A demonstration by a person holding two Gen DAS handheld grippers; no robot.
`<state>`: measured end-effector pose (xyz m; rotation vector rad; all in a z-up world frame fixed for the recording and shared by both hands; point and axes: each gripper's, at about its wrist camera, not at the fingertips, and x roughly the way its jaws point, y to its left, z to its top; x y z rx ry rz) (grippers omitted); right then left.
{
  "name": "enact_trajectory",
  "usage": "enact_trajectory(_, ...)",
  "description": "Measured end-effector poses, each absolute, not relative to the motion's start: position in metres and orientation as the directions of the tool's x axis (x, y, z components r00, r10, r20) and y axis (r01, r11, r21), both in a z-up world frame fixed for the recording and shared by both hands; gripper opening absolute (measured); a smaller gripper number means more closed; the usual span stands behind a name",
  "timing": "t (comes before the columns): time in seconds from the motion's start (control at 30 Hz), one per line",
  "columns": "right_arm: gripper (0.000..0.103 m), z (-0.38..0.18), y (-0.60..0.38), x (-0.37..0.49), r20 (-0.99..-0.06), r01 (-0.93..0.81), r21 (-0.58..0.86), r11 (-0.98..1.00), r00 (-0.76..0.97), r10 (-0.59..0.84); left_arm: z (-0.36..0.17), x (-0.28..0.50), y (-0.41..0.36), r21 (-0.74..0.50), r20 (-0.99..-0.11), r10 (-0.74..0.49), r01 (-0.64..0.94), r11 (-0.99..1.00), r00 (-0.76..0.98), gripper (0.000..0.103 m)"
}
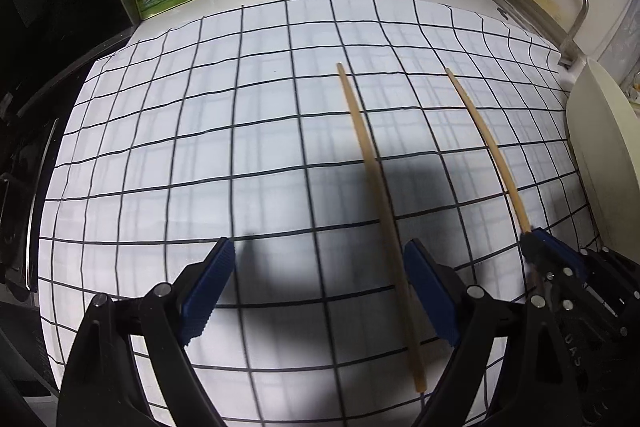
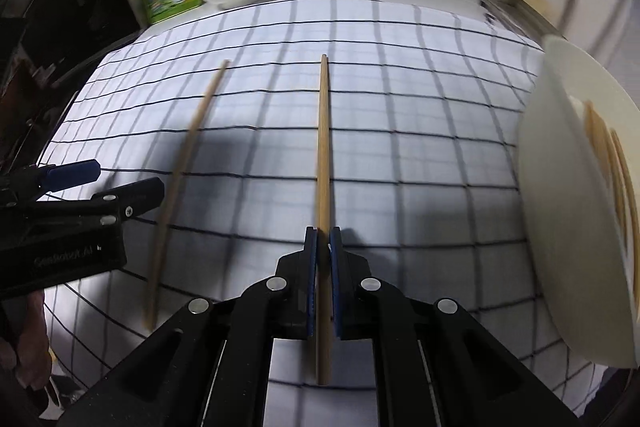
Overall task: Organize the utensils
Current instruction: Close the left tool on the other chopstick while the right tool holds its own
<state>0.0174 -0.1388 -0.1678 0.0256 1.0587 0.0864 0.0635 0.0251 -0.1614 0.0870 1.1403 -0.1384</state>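
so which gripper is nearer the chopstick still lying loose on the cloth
Left. The left gripper is open right over the loose chopstick, which runs up between its fingers. The right gripper is off to the side, shut on the other chopstick.

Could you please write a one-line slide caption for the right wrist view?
Right tongs shut on one chopstick above the checked cloth; second chopstick lies loose.

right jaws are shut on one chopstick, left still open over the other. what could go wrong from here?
1. The right gripper pinches its chopstick near one end, so the long free end could pivot or slip.
2. The loose chopstick lies right beside a left gripper finger; closing could nudge or roll it.
3. The cream holder sits close; the held chopstick may clip its rim.
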Motion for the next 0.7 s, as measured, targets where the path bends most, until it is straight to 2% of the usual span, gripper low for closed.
enact_trajectory(0.1,0.008,-0.166,-0.145,0.015,-0.866,-0.054,0.079,0.995,0.492,0.095,-0.165,0.063,0.02,0.011,-0.909,-0.054,0.153,0.988,0.413,0.085)
enact_trajectory(0.17,0.02,-0.163,-0.148,0.014,-0.857,-0.044,0.079,0.996,0.508,0.09,-0.166,0.064,0.017,0.018,-0.909,-0.048,0.153,0.988,0.414,0.085)
enact_trajectory(0.2,0.031,-0.161,-0.149,0.014,-0.852,-0.038,0.07,0.997,0.518,0.079,-0.168,0.064,0.016,0.023,-0.909,-0.043,0.152,0.988,0.414,0.085)
enact_trajectory(0.23,0.038,-0.16,-0.149,0.015,-0.848,-0.037,0.064,0.997,0.524,0.074,-0.169,0.064,0.015,0.028,-0.909,-0.038,0.15,0.988,0.414,0.085)
enact_trajectory(0.43,0.038,-0.168,-0.147,0.025,-0.86,-0.049,0.029,0.998,0.508,0.05,-0.172,0.067,0.011,0.011,-0.912,-0.047,0.139,0.99,0.407,0.085)
enact_trajectory(0.5,0.038,-0.17,-0.143,0.028,-0.858,-0.064,0.0,0.998,0.512,0.033,-0.172,0.067,0.009,0.004,-0.912,-0.054,0.14,0.99,0.407,0.081)
enact_trajectory(0.6,0.038,-0.17,-0.138,0.031,-0.856,-0.09,-0.015,0.996,0.516,0.034,-0.169,0.068,0.007,-0.004,-0.909,-0.062,0.141,0.99,0.413,0.069)
enact_trajectory(0.67,0.031,-0.17,-0.136,0.031,-0.855,-0.107,-0.011,0.994,0.517,0.046,-0.166,0.067,0.004,-0.007,-0.907,-0.069,0.148,0.989,0.416,0.056)
enact_trajectory(0.7,0.021,-0.169,-0.133,0.03,-0.855,-0.121,-0.015,0.993,0.516,0.05,-0.165,0.068,0.004,-0.008,-0.906,-0.073,0.156,0.988,0.416,0.044)
